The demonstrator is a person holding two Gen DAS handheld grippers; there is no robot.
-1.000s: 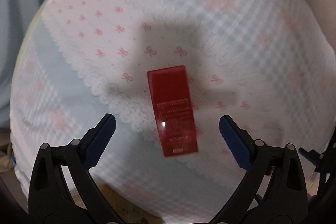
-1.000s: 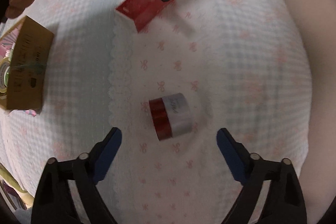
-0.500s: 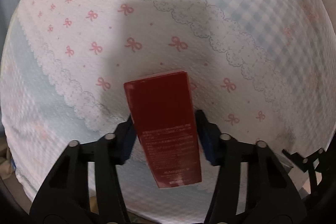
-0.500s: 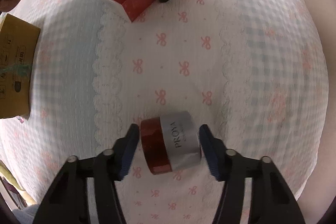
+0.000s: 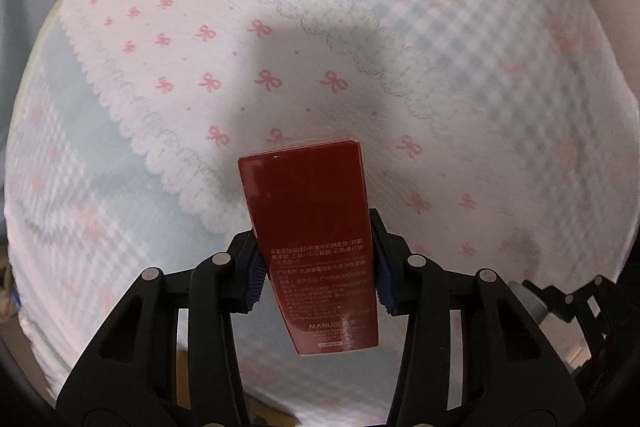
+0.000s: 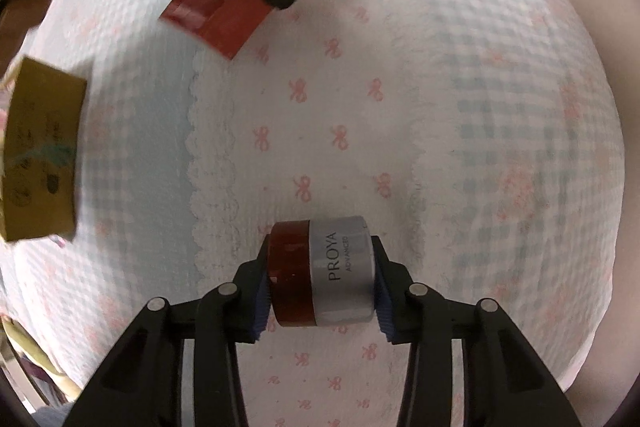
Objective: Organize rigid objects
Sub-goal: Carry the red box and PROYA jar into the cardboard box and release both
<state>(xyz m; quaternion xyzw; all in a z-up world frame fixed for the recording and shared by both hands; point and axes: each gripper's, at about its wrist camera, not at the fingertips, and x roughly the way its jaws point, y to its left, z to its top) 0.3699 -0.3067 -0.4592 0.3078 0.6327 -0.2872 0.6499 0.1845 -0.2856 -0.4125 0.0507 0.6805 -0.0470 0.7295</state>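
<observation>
Red carton (image 5: 316, 255), tall and glossy, white print on its face, sits low centre of the left wrist view, clamped across its width by the left tool (image 5: 317, 269). Blue pads (image 5: 256, 277) press both long sides near mid-height; upper half of carton projects past the fingertips. Appears lifted clear of the cloth, its shadow thrown on the fabric above it.

Cream jar (image 6: 320, 273), red glass body with silver lid marked PROYA, lies on its side low centre of the right wrist view. Right tool (image 6: 320, 277) is closed on it, one pad on the jar's base end, the other on the lid top. Cannot tell whether the jar touches the cloth.

Same carton shows blurred in the upper left of the right wrist view, under the dark bulk of the other tool. Gold box (image 6: 40, 155) at left edge, resting on the bed.

Bed cover (image 5: 460, 39): white band with pink bows, scalloped lace edges, blue gingham either side. Soft, quilted, uneven.

Risks, as judged:
- Carton is slick and held only at its sides; a fast swing could let it pivot or slide out.
- Soft bedding may tip the tall carton if set down on end.
- Jar, released on its side, would likely roll.
- Both tools work close together; collision possible.
</observation>
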